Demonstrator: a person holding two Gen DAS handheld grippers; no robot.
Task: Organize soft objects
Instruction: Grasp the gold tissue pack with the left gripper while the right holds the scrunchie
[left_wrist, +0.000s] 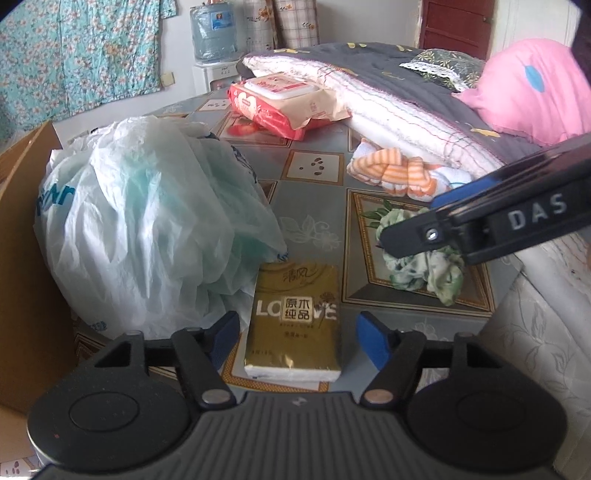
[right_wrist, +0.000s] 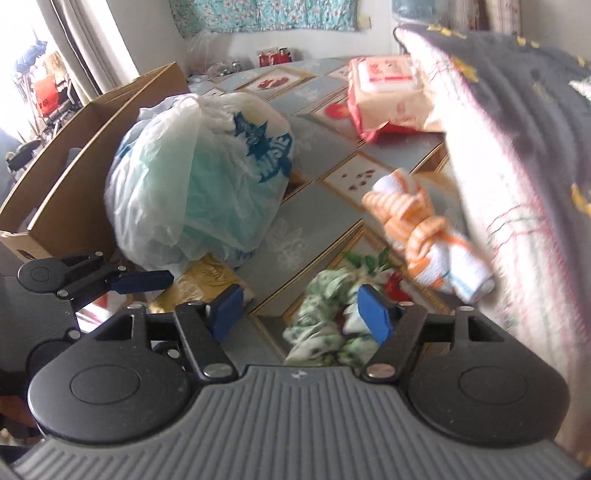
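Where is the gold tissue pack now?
In the left wrist view the gold tissue pack lies flat on the table, between the open left gripper's fingers, just right of the plastic bag.

- right wrist view is smeared on its right side: the folded quilt (right_wrist: 517, 155) there is just blur
- green floral cloth (right_wrist: 325, 325) at bottom centre is blurry, its near end hidden behind the gripper body
- left wrist view: cardboard box (left_wrist: 26, 236) cut off at the left edge
- pink pillow (left_wrist: 528, 88) clipped upper right
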